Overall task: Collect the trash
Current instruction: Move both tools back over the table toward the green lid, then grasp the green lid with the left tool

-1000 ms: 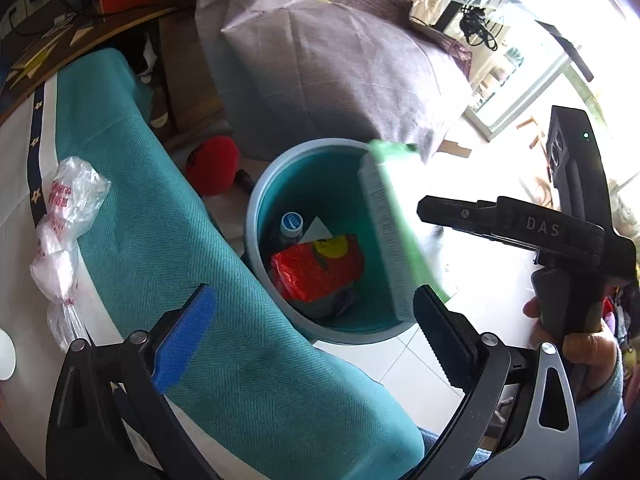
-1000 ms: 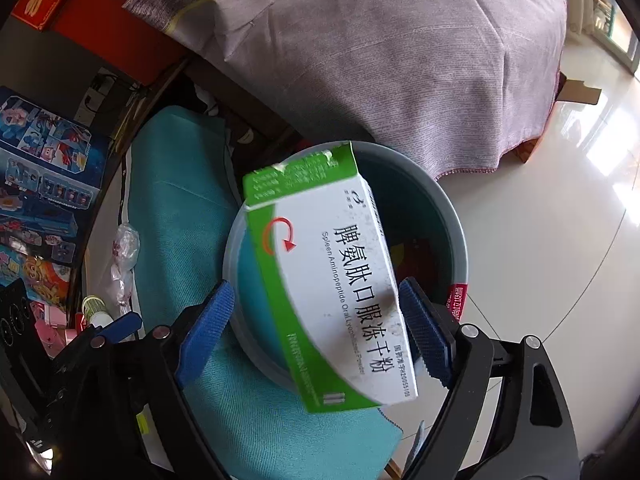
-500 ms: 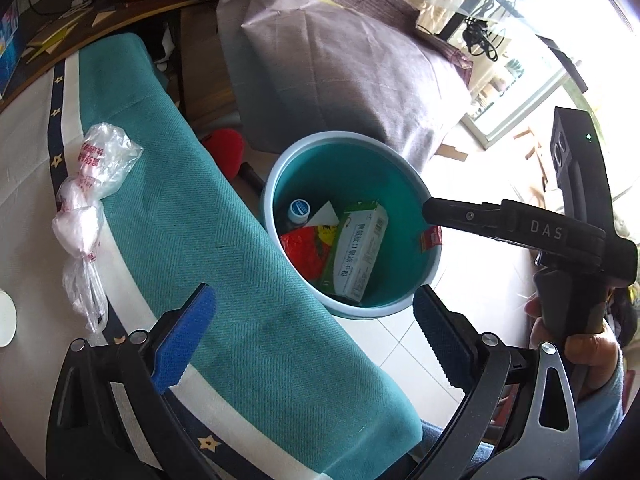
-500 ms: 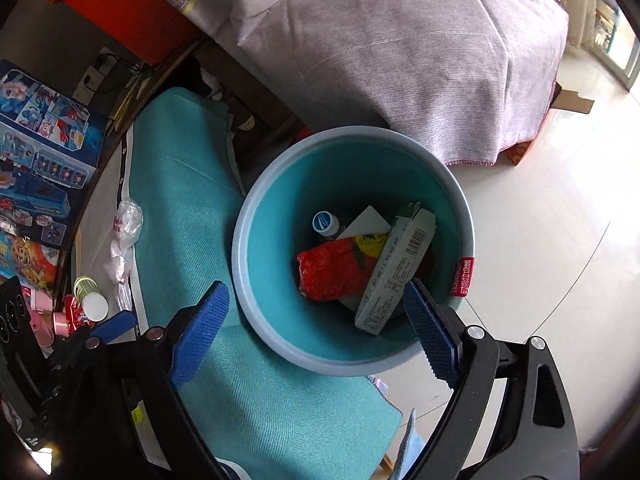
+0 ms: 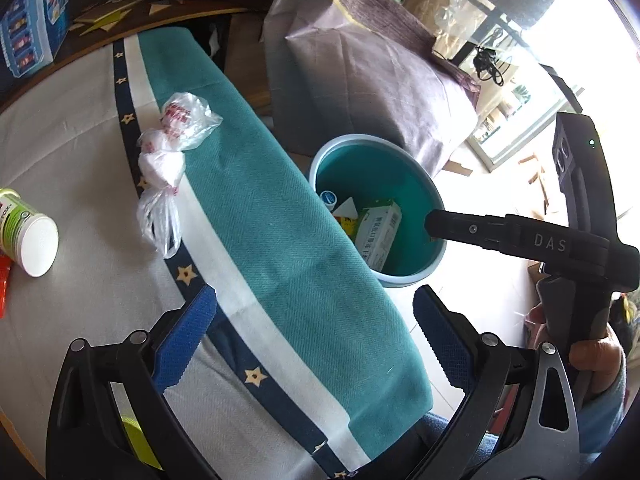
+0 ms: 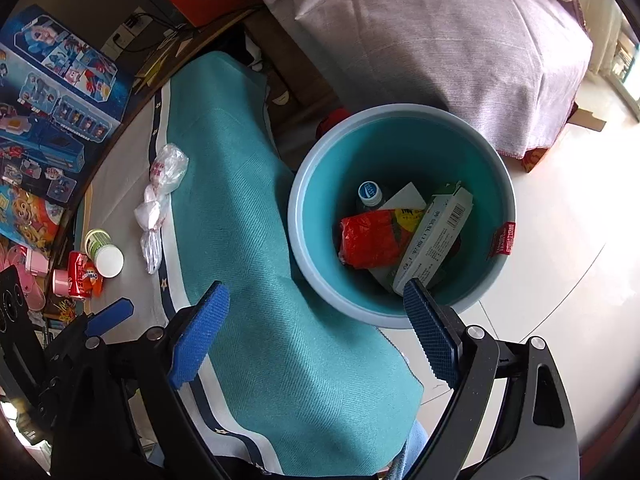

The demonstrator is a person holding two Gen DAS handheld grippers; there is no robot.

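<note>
A round teal bin (image 6: 304, 200) stands on the floor beside the table and holds a green-and-white medicine box (image 6: 436, 236), a red wrapper (image 6: 368, 240) and a capped bottle (image 6: 370, 192). My right gripper (image 6: 316, 312) hangs open above the bin's near rim and the teal cloth, with nothing between its pads. My left gripper (image 5: 316, 320) is open too, empty, over the table's edge. On the table lie a knotted clear plastic bag (image 5: 172, 148), a green bottle with a white cap (image 5: 28, 232) and a red can (image 6: 80, 276). The bin (image 5: 380, 148) shows partly behind the cloth.
The table's white cloth (image 5: 80, 140) has a teal border (image 5: 280, 240) hanging over the edge. A purple-grey covered piece of furniture (image 6: 440, 40) stands behind the bin. Blue toy boxes (image 6: 52, 92) sit at the far left. A hand (image 5: 592, 352) holds the right gripper's black body (image 5: 560, 244).
The medicine box has left my right gripper and fallen into the bin. Both grippers have pulled back toward the table, so more of the tabletop and the plastic bag show.
</note>
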